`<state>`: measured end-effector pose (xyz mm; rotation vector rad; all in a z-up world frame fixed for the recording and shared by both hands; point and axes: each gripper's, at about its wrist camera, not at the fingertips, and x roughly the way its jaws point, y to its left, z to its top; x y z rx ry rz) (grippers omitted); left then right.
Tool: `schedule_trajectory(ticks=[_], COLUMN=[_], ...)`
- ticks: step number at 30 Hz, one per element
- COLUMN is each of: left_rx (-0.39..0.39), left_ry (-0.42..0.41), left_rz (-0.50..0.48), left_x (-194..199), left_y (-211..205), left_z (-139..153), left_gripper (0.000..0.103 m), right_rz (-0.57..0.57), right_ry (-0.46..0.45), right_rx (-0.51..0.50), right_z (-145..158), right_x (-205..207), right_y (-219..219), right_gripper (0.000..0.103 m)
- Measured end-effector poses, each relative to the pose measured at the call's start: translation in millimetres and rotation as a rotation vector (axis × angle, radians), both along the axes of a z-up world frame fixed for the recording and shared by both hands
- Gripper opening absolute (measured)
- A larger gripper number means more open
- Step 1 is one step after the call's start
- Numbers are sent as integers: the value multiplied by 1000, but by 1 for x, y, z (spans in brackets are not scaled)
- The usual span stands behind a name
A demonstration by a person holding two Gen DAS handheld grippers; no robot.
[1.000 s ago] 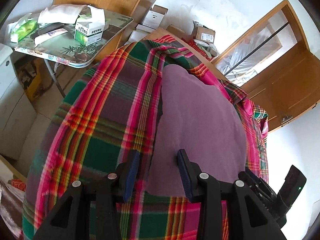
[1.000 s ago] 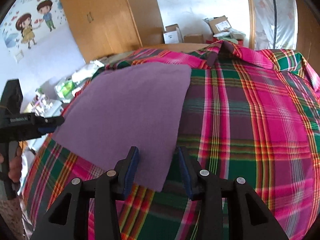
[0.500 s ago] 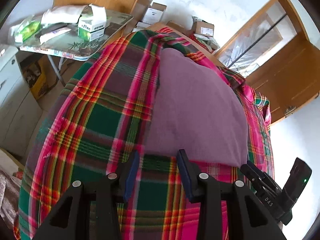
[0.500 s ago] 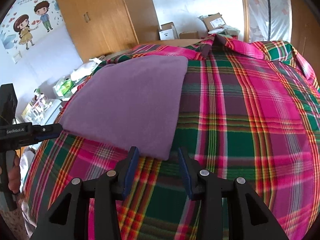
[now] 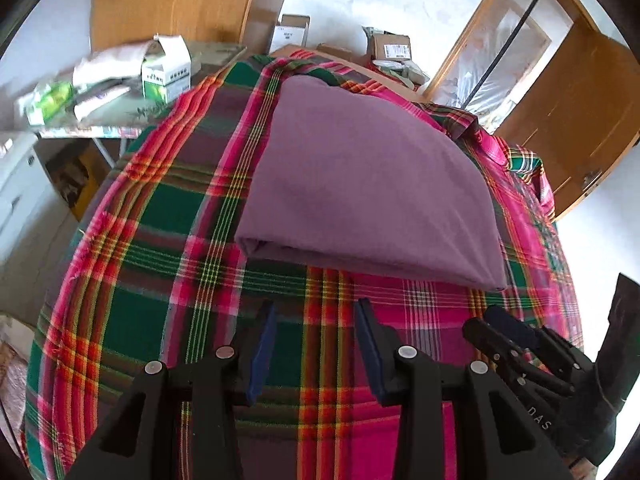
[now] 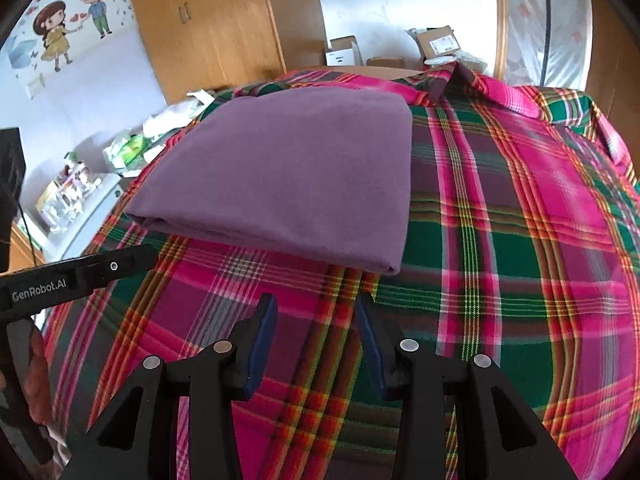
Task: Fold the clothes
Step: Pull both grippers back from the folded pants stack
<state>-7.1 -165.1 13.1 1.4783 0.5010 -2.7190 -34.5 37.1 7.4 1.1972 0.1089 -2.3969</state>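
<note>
Left hand-held gripper: released, nothing between the blue pads, hovering over bare plaid at the bottom centre of the left wrist view, just short of the garment's near edge. Right hand-held gripper: likewise released and empty, bottom centre of its own view, pads apart, also just short of that edge.

Purple garment: lies flat on the plaid bedcover, filling the middle of both frames. It reads as a neat folded rectangle. Layered edges show at its near left corner in the left wrist view; the near right corner in the right wrist view looks like a closed fold.

Step in hand, as I judge it: a fold is laid down and both tools are clear of the cloth. Either the piece is done, or one more fold is due.

Next move, if another fold is wanted: each tool goes to a near corner, pinches all layers together, lifts evenly and carries the edge to the far side. Risk: catching only the top layer, or dragging the bedcover along.

Side table with boxes sits in the upper left of the left wrist view, well apart.
</note>
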Motion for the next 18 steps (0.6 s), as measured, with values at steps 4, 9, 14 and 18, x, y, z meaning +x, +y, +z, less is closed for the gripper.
schedule_trajectory(ticks=[4,9,14,18], left_rx=[-63,-148,-177,-219], left_ry=[3,31,55,67], left_rz=[17,35,50,45], left_x=[-4,-8,-13,-16], left_y=[8,17,19,23], left_z=[-2,-4,-7,-8], left_gripper=[39,39,39,39], right_rz=[-27,-42,-78,-97], right_ry=[36,80,69,60], right_rx=[50,143,143,140], right_z=[-2,-3,-4,-5], right_x=[4,6,1,-2], right_y=[-6,-16,-12,-10], right_gripper=[43,53,68,70])
